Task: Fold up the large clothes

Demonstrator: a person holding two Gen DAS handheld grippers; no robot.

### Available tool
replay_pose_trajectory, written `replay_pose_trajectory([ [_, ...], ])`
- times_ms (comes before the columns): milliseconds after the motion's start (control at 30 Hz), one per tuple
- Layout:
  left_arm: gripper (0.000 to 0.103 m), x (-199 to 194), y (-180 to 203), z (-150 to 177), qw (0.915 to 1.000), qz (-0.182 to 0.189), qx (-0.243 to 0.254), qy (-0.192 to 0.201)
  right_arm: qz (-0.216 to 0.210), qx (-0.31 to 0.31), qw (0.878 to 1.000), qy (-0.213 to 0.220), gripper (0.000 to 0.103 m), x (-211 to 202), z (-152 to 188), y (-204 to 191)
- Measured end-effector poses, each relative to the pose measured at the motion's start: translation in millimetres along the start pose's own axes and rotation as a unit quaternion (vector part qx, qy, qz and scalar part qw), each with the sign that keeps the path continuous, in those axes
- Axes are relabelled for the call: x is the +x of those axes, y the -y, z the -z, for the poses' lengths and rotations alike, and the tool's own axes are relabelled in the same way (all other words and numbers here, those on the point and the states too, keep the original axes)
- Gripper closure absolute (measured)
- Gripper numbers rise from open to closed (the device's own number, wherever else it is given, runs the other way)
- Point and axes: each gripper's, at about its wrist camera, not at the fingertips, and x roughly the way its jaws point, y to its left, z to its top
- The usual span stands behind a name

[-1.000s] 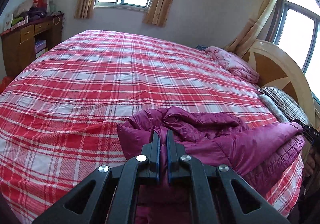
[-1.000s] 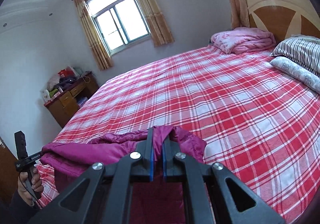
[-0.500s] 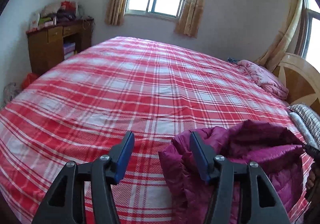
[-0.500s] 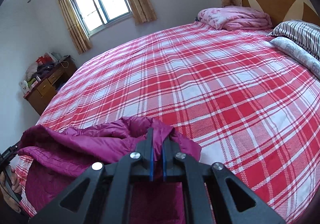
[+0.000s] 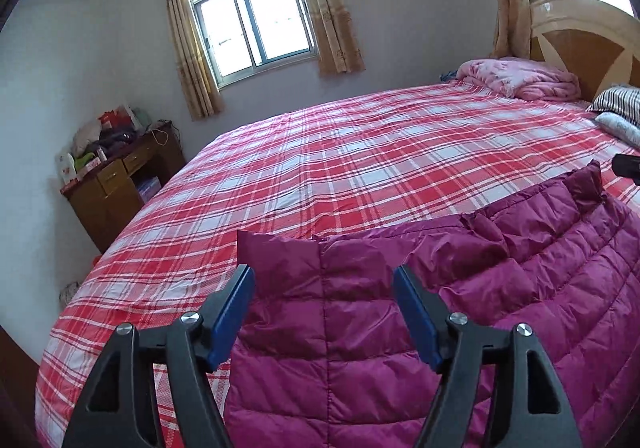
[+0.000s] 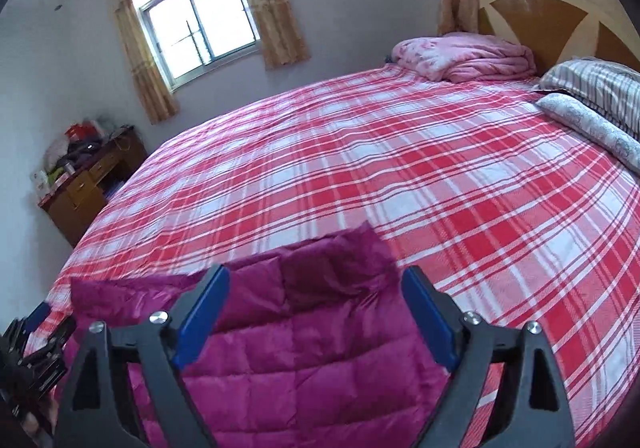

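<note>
Left wrist view is cut off at the bottom by the black arms of the left gripper [image 5: 323, 280], whose jaws have just been opening and are spread wide, with the magenta quilted jacket [image 5: 440, 308] lying flat beneath and between the blue pads [image 5: 232, 316] but not pressed by them. The jacket is spread along the near edge of the bed [image 5: 360, 152], on the red plaid cover; its lower part is lost below the frame. At the right edge of this view a dark piece of the other tool is only partly seen.

Right wrist view shows the right gripper [image 6: 315, 284] likewise released, its jaws having just been opening, the jacket's corner [image 6: 340, 264] lying between them untouched. At the lower left a dark, blurred shape is seen that cannot be made out clearly.

No writing can be read anywhere; the clutter on the wooden desk [image 5: 116, 184] is too small to identify. One window [image 5: 256, 20] with two curtains is fully seen, one pink folded blanket [image 6: 464, 58], one striped pillow [image 6: 600, 88] and one patterned bolster [image 6: 592, 124] by the headboard [image 6: 560, 20].
</note>
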Motion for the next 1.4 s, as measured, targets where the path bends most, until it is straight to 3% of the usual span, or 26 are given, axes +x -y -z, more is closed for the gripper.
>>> replay_pose_trajectory([
  [100,0.03,9.3,15.5,-1.0,0.9998,-0.011,0.015,-0.002,-0.023,-0.063,0.997,-0.03,0.013,17.4,24.2,-40.6],
  [233,0.03,38.2,24.0,2.1,0.9974,-0.062,0.024,-0.03,0.005,-0.122,0.991,-0.058,0.017,57.8,44.1,-63.2],
  [500,0.03,94.4,4.0,11.7,0.9908,-0.054,-0.052,-0.112,0.025,-0.087,0.993,-0.079,0.018,92.7,33.5,-37.2],
  [1400,0.019,130.2,13.6,23.4,0.9837,-0.044,-0.058,-0.164,0.043,-0.079,0.989,-0.118,0.015,123.5,39.0,-37.9],
])
